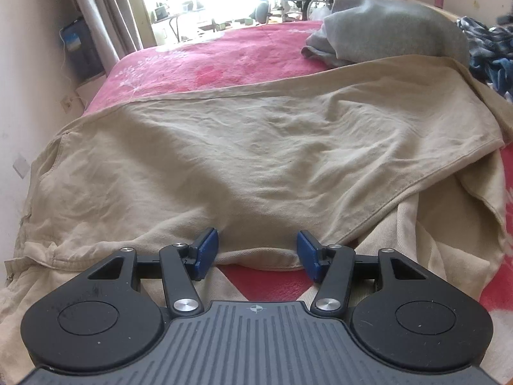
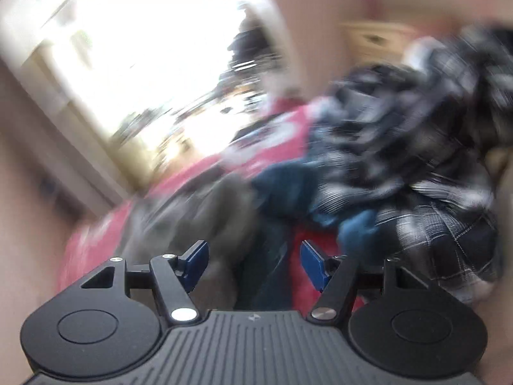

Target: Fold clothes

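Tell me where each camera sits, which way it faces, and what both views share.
Left wrist: on the left gripper, open, looking low across beige trousers toward a bright window.
Right wrist: on the right gripper, open, blurred, tilted, facing a plaid pile.
Shared: pink bedspread, grey garment, the window.

a beige garment (image 1: 256, 147) lies spread and wrinkled across a pink floral bed cover (image 1: 205, 61), one layer folded over itself so that a hemmed edge runs diagonally down its right side and a triangle of the cover shows beneath its near edge. beyond its far right corner sits a grey garment (image 1: 388, 29), bunched in a soft mound. to the right of that lies a crumpled blue-and-white plaid piece (image 1: 493, 51). the right wrist view, heavily blurred, shows a heap of black-and-white plaid cloth (image 2: 426, 147) with dark blue fabric (image 2: 288, 189) beside it.
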Demonstrator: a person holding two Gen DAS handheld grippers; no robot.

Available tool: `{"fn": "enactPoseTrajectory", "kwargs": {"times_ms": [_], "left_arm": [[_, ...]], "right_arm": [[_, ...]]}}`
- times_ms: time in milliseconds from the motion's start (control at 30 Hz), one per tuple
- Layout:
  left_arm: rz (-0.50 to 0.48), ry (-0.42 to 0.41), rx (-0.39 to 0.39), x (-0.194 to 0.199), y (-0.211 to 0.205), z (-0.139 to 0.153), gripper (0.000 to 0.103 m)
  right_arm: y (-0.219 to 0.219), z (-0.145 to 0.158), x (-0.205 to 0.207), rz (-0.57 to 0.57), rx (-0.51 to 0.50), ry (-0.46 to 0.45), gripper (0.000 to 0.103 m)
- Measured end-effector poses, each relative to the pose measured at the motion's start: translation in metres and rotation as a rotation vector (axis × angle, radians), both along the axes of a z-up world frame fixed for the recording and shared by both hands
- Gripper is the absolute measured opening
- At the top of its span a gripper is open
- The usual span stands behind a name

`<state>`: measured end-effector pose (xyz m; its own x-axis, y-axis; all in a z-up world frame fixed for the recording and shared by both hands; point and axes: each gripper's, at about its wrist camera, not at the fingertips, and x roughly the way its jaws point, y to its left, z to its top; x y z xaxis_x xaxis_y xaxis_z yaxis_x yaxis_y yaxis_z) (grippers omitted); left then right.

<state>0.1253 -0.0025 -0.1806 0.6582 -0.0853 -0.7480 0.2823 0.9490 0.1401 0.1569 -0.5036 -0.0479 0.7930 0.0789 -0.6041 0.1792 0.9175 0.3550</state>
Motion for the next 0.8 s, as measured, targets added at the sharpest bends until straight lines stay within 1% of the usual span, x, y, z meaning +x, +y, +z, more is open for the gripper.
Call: {"fn": "enactPoseTrajectory", "kwargs": {"times_ms": [67, 100, 133, 200, 267, 333, 400, 433, 467, 500, 533, 733, 800], "left_arm": [[0.004, -0.007, -0.001, -0.001, 0.001, -0.001, 0.055], [0.007, -0.012, -0.001, -0.001, 0.001, -0.001, 0.055], [0.01, -0.016, -0.002, -0.002, 0.001, -0.001, 0.055], [0.022, -0.023, 0.001, -0.003, 0.0, -0.001, 0.055], [0.037, -0.024, 0.007, -0.002, -0.003, -0.001, 0.055], [0.048, -0.022, 0.013, -0.002, -0.004, 0.0, 0.055], [0.05, -0.024, 0.024, -0.002, -0.006, 0.0, 0.055], [0.05, -0.025, 0.03, -0.002, -0.007, 0.0, 0.055], [0.051, -0.027, 0.036, -0.002, -0.007, 0.001, 0.055], [0.051, -0.029, 0.042, -0.003, -0.008, 0.001, 0.055], [0.052, -0.031, 0.046, -0.003, -0.008, 0.001, 0.055], [0.05, -0.035, 0.06, -0.003, -0.01, 0.0, 0.055], [0.05, -0.032, 0.063, -0.002, -0.01, 0.0, 0.055]], "right_arm": [[0.039, 0.001, -0.017, 0.191, -0.197, 0.031, 0.067], [0.063, -0.005, -0.029, 0.285, -0.296, 0.059, 0.067], [0.084, -0.013, -0.041, 0.367, -0.378, 0.086, 0.067], [0.121, -0.034, -0.063, 0.485, -0.501, 0.125, 0.067], [0.152, -0.056, -0.081, 0.56, -0.693, 0.107, 0.067], [0.174, -0.079, -0.092, 0.615, -0.899, 0.076, 0.066], [0.187, -0.098, -0.094, 0.656, -1.077, 0.062, 0.059], [0.188, -0.102, -0.091, 0.657, -1.111, 0.063, 0.053], [0.184, -0.101, -0.087, 0.641, -1.102, 0.065, 0.042], [0.18, -0.101, -0.082, 0.624, -1.093, 0.068, 0.027], [0.172, -0.095, -0.076, 0.593, -1.056, 0.064, 0.001], [0.08, -0.018, -0.017, 0.256, -0.536, -0.029, 0.001], [0.047, -0.004, 0.007, 0.15, -0.391, -0.043, 0.001]]}}
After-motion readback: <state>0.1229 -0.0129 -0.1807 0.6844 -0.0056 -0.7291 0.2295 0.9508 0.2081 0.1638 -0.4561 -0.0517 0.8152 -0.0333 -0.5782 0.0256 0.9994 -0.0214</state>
